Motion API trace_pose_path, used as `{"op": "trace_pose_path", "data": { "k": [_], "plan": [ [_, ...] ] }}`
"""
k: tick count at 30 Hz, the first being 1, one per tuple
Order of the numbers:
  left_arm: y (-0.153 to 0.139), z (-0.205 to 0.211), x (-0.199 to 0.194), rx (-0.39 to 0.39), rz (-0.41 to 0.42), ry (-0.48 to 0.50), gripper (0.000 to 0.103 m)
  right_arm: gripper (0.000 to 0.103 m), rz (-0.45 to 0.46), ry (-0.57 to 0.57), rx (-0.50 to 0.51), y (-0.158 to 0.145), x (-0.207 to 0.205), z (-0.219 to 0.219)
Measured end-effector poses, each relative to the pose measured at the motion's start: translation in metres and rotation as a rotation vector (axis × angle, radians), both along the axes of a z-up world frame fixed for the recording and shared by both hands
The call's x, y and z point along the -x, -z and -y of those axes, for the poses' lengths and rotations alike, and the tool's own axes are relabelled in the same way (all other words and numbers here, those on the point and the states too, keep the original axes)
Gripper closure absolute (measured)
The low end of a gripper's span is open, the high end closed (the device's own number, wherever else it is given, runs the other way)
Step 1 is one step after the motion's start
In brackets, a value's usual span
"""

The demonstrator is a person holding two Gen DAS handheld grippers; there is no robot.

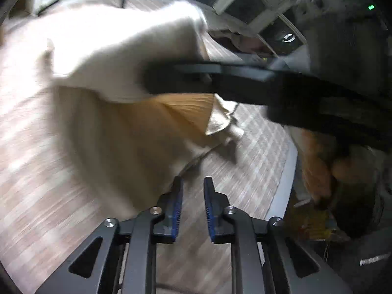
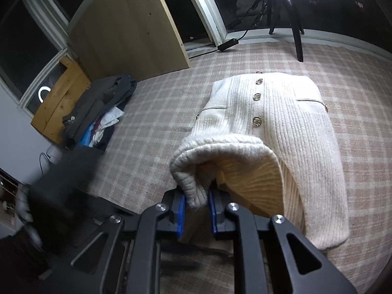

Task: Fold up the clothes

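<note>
The right gripper (image 2: 196, 203) has its jaws clenched on a thick rolled edge of the cream cardigan (image 2: 276, 127), lifting that fold so the tan lining shows beneath. The rest of the cardigan lies on the checked carpet (image 2: 152, 112) toward twelve o'clock, gold buttons (image 2: 257, 121) facing up. At ten o'clock a loose pile of dark clothes (image 2: 103, 105) rests on the carpet against a wooden board (image 2: 127, 24); no basket or box holding anything is visible. The left gripper (image 1: 193, 193) has its jaws released, parted with nothing between them, just above the carpet, the blurred cardigan (image 1: 117, 56) at eleven o'clock.
</note>
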State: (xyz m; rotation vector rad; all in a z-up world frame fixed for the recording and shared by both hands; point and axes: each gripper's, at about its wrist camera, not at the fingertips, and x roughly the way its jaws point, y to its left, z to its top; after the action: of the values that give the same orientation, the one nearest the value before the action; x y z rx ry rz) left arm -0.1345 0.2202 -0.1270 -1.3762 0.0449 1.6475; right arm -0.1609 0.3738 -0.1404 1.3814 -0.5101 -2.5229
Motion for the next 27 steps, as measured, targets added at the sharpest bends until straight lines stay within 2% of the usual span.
{"op": "trace_pose_path", "data": {
  "k": [2,4,5,7,10,12,14,17,19,21,23,25,27],
  "plan": [
    [-0.016,0.028,0.000,-0.006,-0.032,-0.054,0.076,0.084,0.013,0.002,0.020,0.005,-0.005,0.005],
    [-0.028,0.048,0.004,0.015,-0.078,-0.113,0.071,0.074,0.096,-0.031,0.065,0.022,-0.016,0.017],
    [-0.033,0.056,0.006,0.031,-0.104,-0.143,0.071,0.069,0.122,-0.049,0.081,0.025,-0.027,0.018],
    [-0.042,0.067,0.009,0.058,-0.148,-0.192,0.071,0.069,0.140,-0.074,0.111,0.024,-0.053,0.011],
    [-0.036,0.045,0.008,0.078,-0.172,-0.192,0.071,0.069,0.144,-0.082,0.139,0.019,-0.089,-0.004],
    [-0.032,0.032,0.014,0.062,-0.159,-0.173,0.071,0.069,0.076,0.022,0.049,0.000,-0.102,-0.039],
    [-0.026,0.010,0.015,0.051,-0.154,-0.138,0.071,0.069,0.023,0.099,-0.012,-0.009,-0.100,-0.066],
    [-0.019,-0.011,0.028,0.112,-0.188,-0.118,0.068,0.069,0.005,0.156,-0.029,0.001,-0.076,-0.093],
    [0.008,-0.020,0.033,0.177,-0.123,-0.104,0.068,0.069,0.033,0.146,-0.010,0.021,-0.061,-0.098],
    [0.018,-0.019,0.030,0.198,-0.115,-0.096,0.067,0.069,0.107,0.092,0.014,0.047,-0.054,-0.096],
    [0.020,-0.016,0.026,0.215,-0.114,-0.104,0.066,0.069,0.119,0.031,-0.019,0.043,-0.060,-0.096],
    [0.006,-0.004,0.031,0.199,-0.084,-0.161,0.066,0.070,0.173,0.012,0.001,0.028,-0.062,-0.106],
    [-0.012,0.008,0.042,0.169,-0.080,-0.244,0.063,0.066,0.125,0.012,-0.002,0.004,-0.057,-0.120]
  ]
}}
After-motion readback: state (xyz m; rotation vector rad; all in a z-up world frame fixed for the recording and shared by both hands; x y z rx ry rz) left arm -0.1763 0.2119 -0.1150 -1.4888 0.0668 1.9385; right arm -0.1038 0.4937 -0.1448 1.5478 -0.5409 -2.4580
